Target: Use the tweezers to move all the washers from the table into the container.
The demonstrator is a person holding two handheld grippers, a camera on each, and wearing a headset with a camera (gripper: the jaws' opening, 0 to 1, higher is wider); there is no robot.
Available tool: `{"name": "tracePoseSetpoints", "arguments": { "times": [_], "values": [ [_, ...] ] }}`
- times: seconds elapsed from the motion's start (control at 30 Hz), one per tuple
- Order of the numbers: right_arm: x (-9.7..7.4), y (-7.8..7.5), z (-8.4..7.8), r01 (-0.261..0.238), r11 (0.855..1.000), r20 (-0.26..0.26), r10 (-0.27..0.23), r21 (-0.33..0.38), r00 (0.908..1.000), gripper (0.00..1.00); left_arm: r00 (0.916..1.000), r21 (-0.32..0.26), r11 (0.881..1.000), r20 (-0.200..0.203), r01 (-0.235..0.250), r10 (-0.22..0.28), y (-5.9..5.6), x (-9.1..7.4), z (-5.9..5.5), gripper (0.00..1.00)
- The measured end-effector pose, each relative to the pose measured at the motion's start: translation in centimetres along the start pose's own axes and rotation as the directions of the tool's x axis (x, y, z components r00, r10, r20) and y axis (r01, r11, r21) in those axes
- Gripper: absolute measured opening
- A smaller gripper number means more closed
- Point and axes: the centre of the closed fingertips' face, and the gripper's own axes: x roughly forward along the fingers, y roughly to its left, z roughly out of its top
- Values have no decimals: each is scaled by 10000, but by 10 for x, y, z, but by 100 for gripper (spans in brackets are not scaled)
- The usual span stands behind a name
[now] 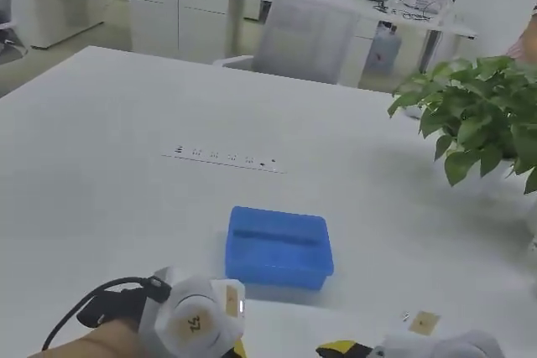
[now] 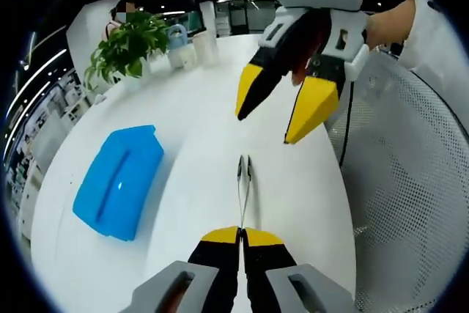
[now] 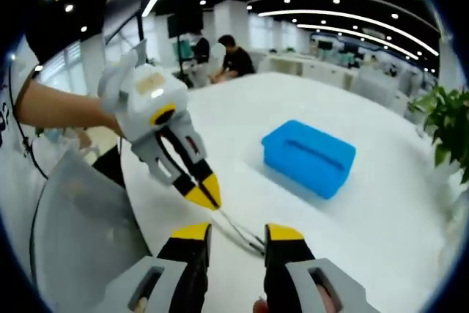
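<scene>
My left gripper (image 2: 241,234) is shut on thin metal tweezers (image 2: 244,181), which stick out forward over the white table (image 2: 205,108). Just beyond their tips hangs my right gripper (image 2: 267,126), open, with nothing between its yellow fingertips. In the right gripper view the tweezers (image 3: 243,235) reach into the gap of my open right gripper (image 3: 238,231), held by the left gripper (image 3: 207,194). The blue container (image 1: 278,246) sits mid-table, beyond both grippers. The left gripper (image 1: 237,348) and right gripper (image 1: 337,349) are at the bottom edge of the head view.
A potted plant (image 1: 482,111) stands at the table's right. A row of sockets (image 1: 226,158) is set into the tabletop beyond the container. A grey chair (image 1: 306,35) stands at the far edge, and a mesh chair (image 2: 410,181) is close to me.
</scene>
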Motion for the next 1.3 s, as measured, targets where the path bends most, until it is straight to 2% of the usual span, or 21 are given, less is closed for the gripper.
{"name": "tracePoseSetpoints", "arguments": {
  "times": [0.23,0.37,0.47,0.53,0.6,0.63,0.67,0.73,0.77,0.8,0.87,0.9,0.93,0.97,1.03,1.07,1.13,1.17,1.2,1.27,1.3],
  "values": [
    [-21,-10,-7,645,9926,255,-674,1025,9974,44,9972,273,9996,-736,117,-96,2,11,-12,0],
    [-29,-18,-1,909,9806,767,-1055,1738,9915,42,9962,235,9996,-857,-130,150,5,10,-14,0],
    [-31,-23,4,840,9720,1040,-1089,2193,9886,44,9957,-484,9983,-882,-314,270,5,12,-16,0],
    [-31,-24,6,784,9731,1049,-1031,2168,9891,43,9955,-643,9974,-914,-319,260,3,12,-18,3],
    [-31,-25,7,845,9750,1042,-1076,2054,9887,43,9860,-1319,9891,-1606,-654,438,3,10,-29,8],
    [-31,-25,8,853,9761,1040,-1077,1997,9887,43,9911,-1213,9904,-1227,-657,508,4,9,-23,10],
    [-31,-26,9,885,9764,1046,-1107,1972,9883,44,9904,-1578,9837,-1207,-866,678,4,5,-23,11],
    [-31,-28,12,952,9750,1087,-1188,2008,9870,47,9867,-2473,9610,-1332,-1241,931,6,-3,-27,19],
    [-30,-29,13,953,9745,1091,-1193,2032,9868,48,9815,-2914,9423,-1431,-1650,1276,10,-7,-31,24],
    [-29,-29,13,954,9741,1115,-1200,2051,9865,49,9794,-3050,9354,-1456,-1790,1399,11,-9,-32,28],
    [-28,-32,15,1038,9726,1117,-1290,2081,9853,52,9728,-3740,8986,-1195,-2293,1985,17,-19,-32,31],
    [-27,-33,17,1110,9721,1146,-1367,2066,9840,54,9659,-4309,8646,-994,-2584,2391,20,-26,-31,33],
    [-27,-34,18,1166,9714,1174,-1430,2068,9827,56,9637,-4636,8461,-860,-2632,2527,21,-31,-30,36],
    [-27,-36,19,1222,9707,1188,-1489,2070,9817,58,9556,-5083,8142,-691,-2807,2864,24,-40,-29,40],
    [-27,-37,21,1278,9701,1215,-1551,2065,9804,62,9438,-5563,7748,-558,-3004,3258,26,-52,-28,55],
    [-27,-38,22,1333,9694,1249,-1612,2063,9790,64,9334,-5906,7444,-434,-3115,3561,28,-62,-26,60],
    [-26,-41,24,1400,9669,1345,-1710,2133,9760,68,9071,-6282,7014,-166,-3368,4207,33,-80,-22,71],
    [-26,-42,25,1409,9661,1357,-1726,2163,9756,70,8987,-6343,6918,-107,-3450,4384,34,-86,-21,73],
    [-25,-43,26,1427,9653,1382,-1754,2188,9747,72,8787,-6410,6710,-111,-3725,4772,37,-96,-21,76],
    [-25,-45,28,1495,9643,1446,-1835,2186,9723,75,8446,-6430,6422,-133,-4172,5353,41,-111,-21,81],
    [-25,-46,29,1538,9639,1486,-1884,2175,9708,77,8349,-6452,6334,-128,-4272,5502,41,-116,-21,85]
  ]
}}
